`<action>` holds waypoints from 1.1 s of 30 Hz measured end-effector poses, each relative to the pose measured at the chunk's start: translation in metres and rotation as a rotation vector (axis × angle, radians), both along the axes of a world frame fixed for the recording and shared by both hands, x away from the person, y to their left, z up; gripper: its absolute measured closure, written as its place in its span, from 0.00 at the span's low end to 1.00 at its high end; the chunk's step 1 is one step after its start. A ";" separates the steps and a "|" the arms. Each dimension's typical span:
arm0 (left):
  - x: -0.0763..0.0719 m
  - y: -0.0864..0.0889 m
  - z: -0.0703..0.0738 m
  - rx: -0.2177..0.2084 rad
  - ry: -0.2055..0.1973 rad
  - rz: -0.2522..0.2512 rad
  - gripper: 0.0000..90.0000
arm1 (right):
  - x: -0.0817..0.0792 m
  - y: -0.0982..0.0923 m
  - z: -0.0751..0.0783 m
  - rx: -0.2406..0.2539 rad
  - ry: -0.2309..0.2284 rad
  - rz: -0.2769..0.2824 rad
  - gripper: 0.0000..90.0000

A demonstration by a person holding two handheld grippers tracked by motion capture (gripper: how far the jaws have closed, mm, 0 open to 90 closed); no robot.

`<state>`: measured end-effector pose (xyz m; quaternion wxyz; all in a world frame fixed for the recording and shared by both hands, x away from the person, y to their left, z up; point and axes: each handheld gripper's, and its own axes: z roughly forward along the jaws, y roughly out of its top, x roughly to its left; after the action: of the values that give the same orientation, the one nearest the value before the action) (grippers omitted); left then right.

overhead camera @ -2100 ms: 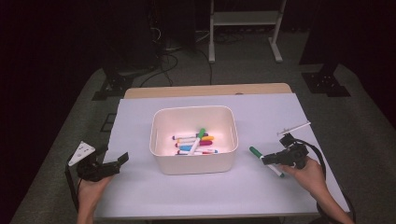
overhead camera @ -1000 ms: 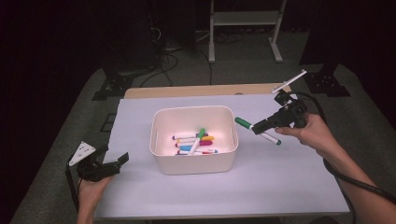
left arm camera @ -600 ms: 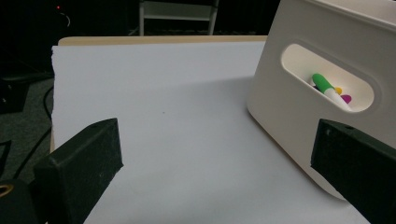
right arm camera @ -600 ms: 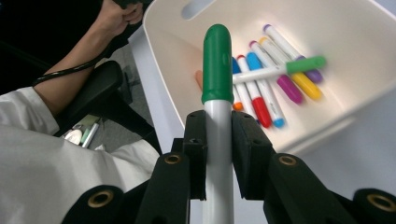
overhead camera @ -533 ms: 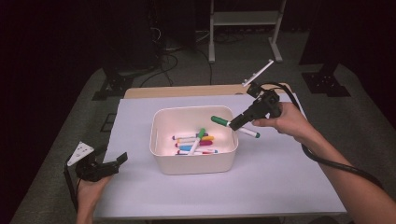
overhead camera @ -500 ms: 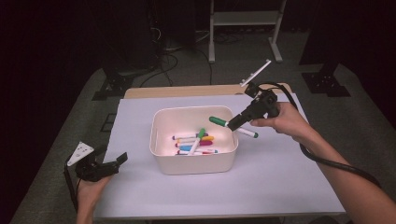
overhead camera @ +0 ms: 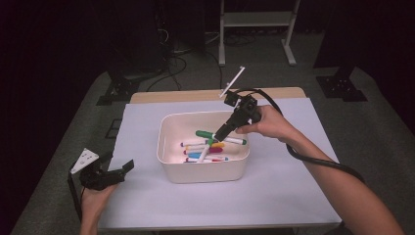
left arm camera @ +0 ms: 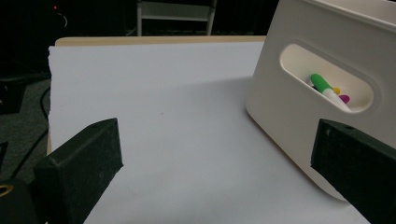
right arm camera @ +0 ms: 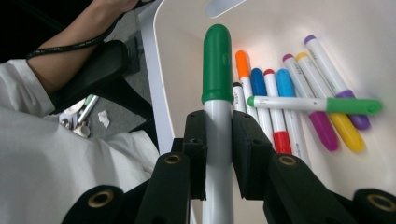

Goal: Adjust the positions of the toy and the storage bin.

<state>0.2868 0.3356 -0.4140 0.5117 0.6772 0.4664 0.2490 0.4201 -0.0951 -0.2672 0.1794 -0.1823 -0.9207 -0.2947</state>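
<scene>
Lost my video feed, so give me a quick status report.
Right gripper shut on green marker, held over the white bin. Left gripper open, beside the bin. Nothing in the way.

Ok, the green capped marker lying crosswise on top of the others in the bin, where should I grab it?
Grip the green-capped marker at mid-barrel, coming straight down from above. It rests across the other markers, so its white barrel is raised and exposed, and the white bin walls block a sideways approach.
</scene>
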 end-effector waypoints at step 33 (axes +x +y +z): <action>0.002 0.003 0.001 -0.018 -0.006 0.000 0.01 | -0.003 0.066 -0.048 -0.142 0.023 0.130 0.84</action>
<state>0.2891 0.3386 -0.4134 0.5194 0.6716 0.4672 0.2468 0.4169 -0.0292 -0.3154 0.1953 -0.1379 -0.9470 -0.2143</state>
